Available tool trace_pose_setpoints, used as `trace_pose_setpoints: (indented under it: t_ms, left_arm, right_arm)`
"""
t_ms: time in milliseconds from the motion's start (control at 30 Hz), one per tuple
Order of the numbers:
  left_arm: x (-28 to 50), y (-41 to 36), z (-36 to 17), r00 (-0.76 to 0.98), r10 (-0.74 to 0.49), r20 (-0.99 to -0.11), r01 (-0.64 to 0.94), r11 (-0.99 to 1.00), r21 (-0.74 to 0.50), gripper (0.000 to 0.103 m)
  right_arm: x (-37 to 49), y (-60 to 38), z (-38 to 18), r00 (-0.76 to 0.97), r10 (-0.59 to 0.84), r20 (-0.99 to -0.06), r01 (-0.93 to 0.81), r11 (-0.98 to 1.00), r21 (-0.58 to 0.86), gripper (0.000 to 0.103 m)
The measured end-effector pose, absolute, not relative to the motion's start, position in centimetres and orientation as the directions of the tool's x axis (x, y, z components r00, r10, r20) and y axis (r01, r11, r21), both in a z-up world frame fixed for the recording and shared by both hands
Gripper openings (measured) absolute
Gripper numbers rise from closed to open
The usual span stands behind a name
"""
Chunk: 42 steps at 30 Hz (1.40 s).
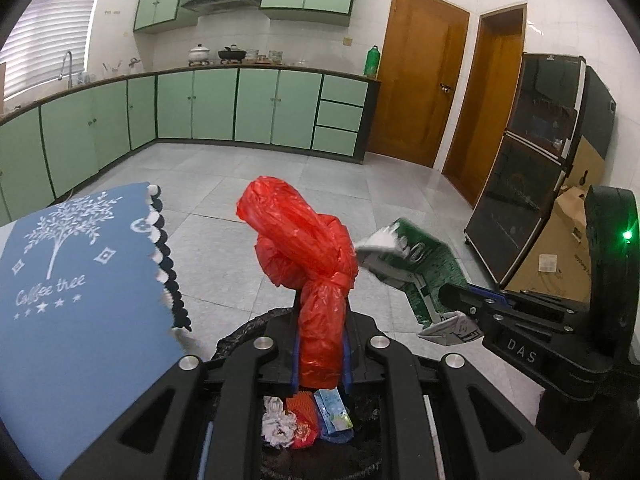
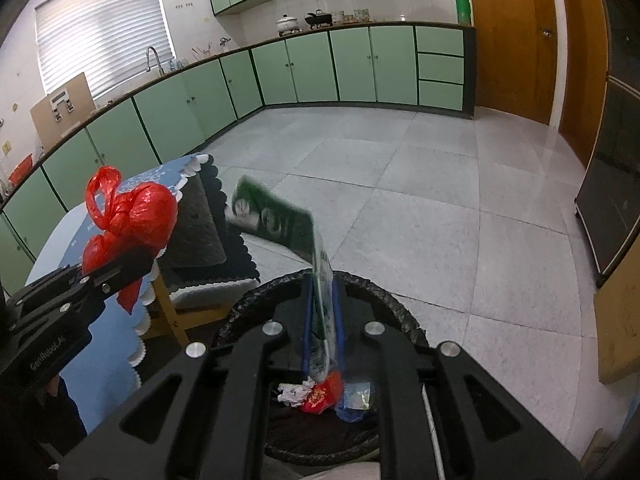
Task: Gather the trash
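Left gripper fingers clamp a red bag; right gripper fingers clamp a green carton above the bin

The left tongs were a matte black frame with cut-out slots and round silver bolt heads, and their two fingers carried blue pads along the inner faces. The right tongs had the same black build, silver bolts and blue-lined fingers; seen from the left wrist camera, their body bore the pale letters "DAS" and a rounded black housing with a small glowing green light. From the right wrist camera, the left unit's side read "GenRobot.AI" in pale print
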<state>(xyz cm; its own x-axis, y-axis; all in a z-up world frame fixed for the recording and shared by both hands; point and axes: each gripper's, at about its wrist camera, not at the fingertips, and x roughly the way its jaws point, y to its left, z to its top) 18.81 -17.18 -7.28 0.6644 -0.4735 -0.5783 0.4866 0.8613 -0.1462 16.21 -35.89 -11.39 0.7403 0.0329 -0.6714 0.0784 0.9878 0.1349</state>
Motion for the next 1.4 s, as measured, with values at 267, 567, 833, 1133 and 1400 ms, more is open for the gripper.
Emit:
trace_pose_setpoints:
  t_ms: [267,567,833,1133,1400]
  left_arm:
    - [20.5,-17.6,-7.6,0.656,-0.477,-0.585,0.472,0.864,-0.175,0.062]
    - [20.7,-15.3,-6.4,0.686,-0.457,-0.566,0.434,0.881,-0.186,0.074]
    - [18.8,-12.3,-4.3,0.721,-0.418,-0.552,0.4,0.902,-0.161,0.082]
    - [13.8,-9.1,-2.3,0.749,-0.377,-0.545,0.365,0.921,-0.136,0.091]
    - [9.4,-7.0,0.4,0.781,-0.346,-0.519,0.343,0.933,-0.105,0.096]
  right_arm:
    - [17.3,-36.4,-12.5,0.731,-0.013,-0.682,0.109,0.989,0.097,0.057]
    - [16.2,-36.5,-12.0,0.745,-0.034,-0.666,0.123,0.989,0.087,0.09]
    - [14.3,-35.3,-9.2,0.765,0.009,-0.644,0.092,0.988,0.122,0.094]
    - [9.8,-32.0,-5.4,0.794,0.041,-0.606,0.044,0.991,0.124,0.098]
    - [6.2,-29.4,-2.3,0.806,0.056,-0.589,0.004,0.995,0.1,0.098]
